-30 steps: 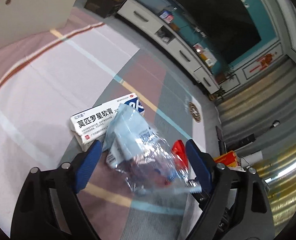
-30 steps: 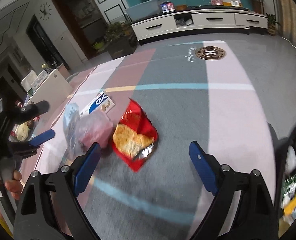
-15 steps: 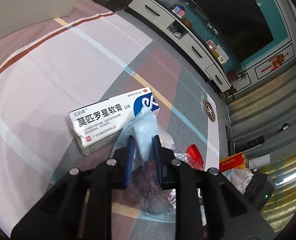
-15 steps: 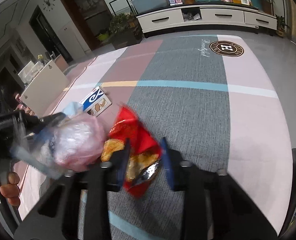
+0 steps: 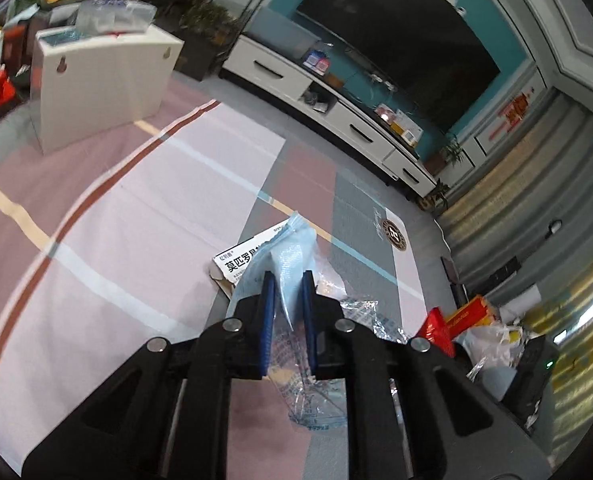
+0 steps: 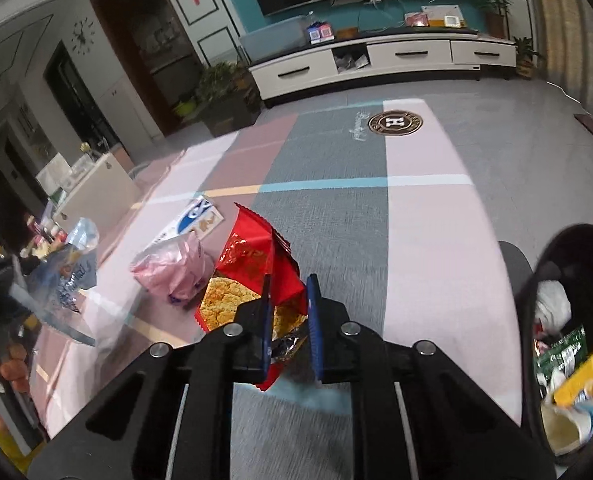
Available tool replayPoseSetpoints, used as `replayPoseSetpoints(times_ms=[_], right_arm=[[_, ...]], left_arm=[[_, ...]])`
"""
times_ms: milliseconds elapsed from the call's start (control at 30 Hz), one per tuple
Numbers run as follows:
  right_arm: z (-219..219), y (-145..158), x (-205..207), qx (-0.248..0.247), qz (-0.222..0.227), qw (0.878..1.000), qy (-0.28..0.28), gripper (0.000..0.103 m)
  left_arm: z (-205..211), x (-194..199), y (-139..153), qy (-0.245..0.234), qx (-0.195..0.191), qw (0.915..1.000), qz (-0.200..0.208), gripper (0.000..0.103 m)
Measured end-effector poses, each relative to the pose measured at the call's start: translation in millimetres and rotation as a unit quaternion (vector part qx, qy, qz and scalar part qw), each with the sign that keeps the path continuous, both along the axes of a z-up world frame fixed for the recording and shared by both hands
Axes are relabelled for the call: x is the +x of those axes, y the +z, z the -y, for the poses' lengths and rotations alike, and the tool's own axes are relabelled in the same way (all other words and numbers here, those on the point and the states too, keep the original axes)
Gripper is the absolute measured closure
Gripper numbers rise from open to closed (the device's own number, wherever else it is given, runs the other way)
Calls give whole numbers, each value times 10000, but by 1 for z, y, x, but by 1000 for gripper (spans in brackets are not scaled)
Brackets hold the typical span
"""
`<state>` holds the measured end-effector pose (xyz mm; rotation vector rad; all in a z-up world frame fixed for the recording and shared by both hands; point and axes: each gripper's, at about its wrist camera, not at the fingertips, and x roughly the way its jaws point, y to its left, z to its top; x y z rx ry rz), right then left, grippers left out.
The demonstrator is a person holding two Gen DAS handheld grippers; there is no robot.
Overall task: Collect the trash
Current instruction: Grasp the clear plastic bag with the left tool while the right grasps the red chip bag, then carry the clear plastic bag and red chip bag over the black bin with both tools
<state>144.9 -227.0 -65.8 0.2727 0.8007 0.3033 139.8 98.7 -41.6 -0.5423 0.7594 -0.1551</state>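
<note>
Although the patchwork carpet of pink, grey and white panels (image 6: 436,248) fills most of both views, several things on it are only partly visible. The black round trash bin (image 6: 568,248) is cut by the right edge of the right wrist view, so only a part of its rim and some waste inside can be seen. The white medicine box with black Chinese letters (image 5: 236,260) lies flat on the carpet, and more than half of it is hidden behind the clear bluish plastic bag (image 5: 292,256). The pink thin plastic bag (image 6: 172,268) lies on the carpet just beside the red snack packet (image 6: 256,264); what it contains I cannot tell.

The left gripper (image 5: 288,280) points forward and down along the carpet, its blue jaws narrow and pinching the clear bluish plastic bag, which hangs below them. The right gripper (image 6: 288,284) is tilted down to the floor, its jaws closed narrowly on the lower edge of the red snack packet, which stands up from the carpet.
</note>
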Motion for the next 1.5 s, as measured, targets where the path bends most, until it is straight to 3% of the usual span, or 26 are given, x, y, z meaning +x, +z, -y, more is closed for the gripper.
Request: replayPoseSetpoints(times_ms=[433, 1033, 1500], right_arm=[[-11, 34, -45, 245, 278, 9988, -311, 87], [24, 74, -88, 365, 823, 9944, -552, 86], [73, 80, -117, 706, 1091, 9889, -726, 87]], left_arm=[[41, -14, 14, -975, 931, 9898, 451, 89], [93, -35, 43, -1341, 1306, 9790, 807, 87], [155, -53, 66, -1596, 1675, 9671, 1058, 87]])
